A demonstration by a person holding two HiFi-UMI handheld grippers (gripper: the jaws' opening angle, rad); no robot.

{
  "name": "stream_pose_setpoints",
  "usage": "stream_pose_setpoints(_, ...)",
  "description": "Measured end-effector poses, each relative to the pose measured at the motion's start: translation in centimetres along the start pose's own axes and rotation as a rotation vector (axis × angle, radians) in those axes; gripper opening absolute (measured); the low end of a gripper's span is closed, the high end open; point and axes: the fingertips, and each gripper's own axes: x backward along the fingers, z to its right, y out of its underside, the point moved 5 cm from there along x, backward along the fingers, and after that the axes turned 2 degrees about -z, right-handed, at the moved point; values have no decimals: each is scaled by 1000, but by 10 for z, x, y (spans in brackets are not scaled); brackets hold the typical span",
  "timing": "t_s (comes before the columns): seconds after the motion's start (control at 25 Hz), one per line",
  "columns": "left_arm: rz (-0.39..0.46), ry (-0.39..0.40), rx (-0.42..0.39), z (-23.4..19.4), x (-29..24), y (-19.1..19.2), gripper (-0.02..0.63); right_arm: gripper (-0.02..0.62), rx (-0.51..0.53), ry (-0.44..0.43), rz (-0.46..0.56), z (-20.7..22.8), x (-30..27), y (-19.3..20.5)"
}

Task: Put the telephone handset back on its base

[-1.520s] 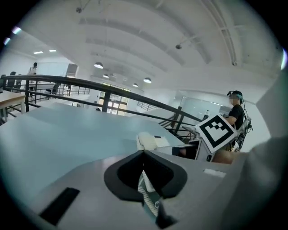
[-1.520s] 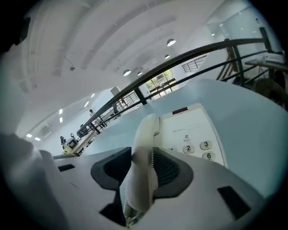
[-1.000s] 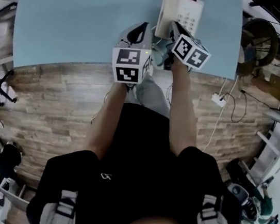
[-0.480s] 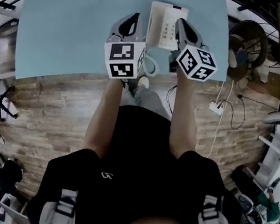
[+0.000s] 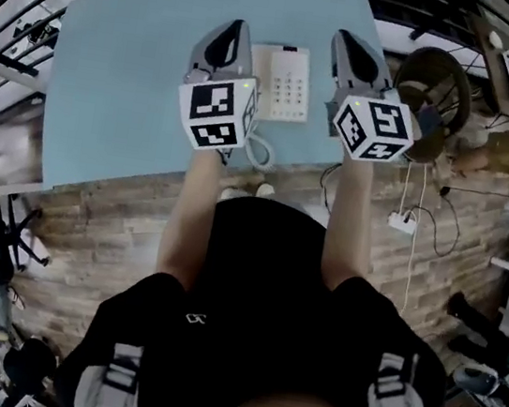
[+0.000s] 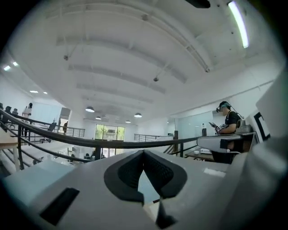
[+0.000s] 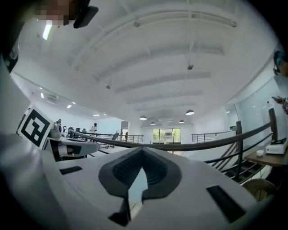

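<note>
Head view: smooth pale-blue tabletop (image 5: 121, 83), rounded front edge, spreads to the L of and beyond the L gripper (image 5: 232, 33), w/ wood-plank floor (image 5: 92, 212) below it. L gripper is a grey-white wedge-shaped plastic shell w/ a black-and-white marker cube (image 5: 216, 112) at the back. In the L gripper view its dark, fine-ribbed pads (image 6: 128, 170) meet at the tips, so the L gripper (image 6: 144, 155) is pressed together w/ nothing btwn. Just R of it, btwn the two grippers, lies the white rectangular phone base (image 5: 299, 60) flat on the table, grid of small keys on top. The handset (image 5: 257, 75) looks to lie along the base's L side, partly hidden behind the L gripper, so seating can't be confirmed. A white curly cord (image 5: 258, 151) loops off the table edge just R of the L cube. R gripper (image 5: 351, 44), same shell and cube, hovers just R of the base, not touching. In the R gripper view its textured pads (image 7: 157, 173) are pressed together, the R gripper (image 7: 142, 152) empty. Further R: a round brown stool (image 5: 434, 82), white power strip (image 5: 401, 222) w/ cables on the floor.
</note>
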Motion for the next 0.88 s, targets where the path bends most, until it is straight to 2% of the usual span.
stream_pose_setpoints(0.16, 21, 13, -11, 14, -3, -7, -3, -3, 29, -12, 14, 5, 4, -5)
stream_pose_setpoints(0.44, 14, 22, -27, 32, -9, -5, -3, -3, 141, -90, 9, -1, -4, -12)
stream_pose_setpoints(0.88, -1, -11, -7, 28, -22, 2, -3, -3, 167, -111, 3, 14, -13, -1)
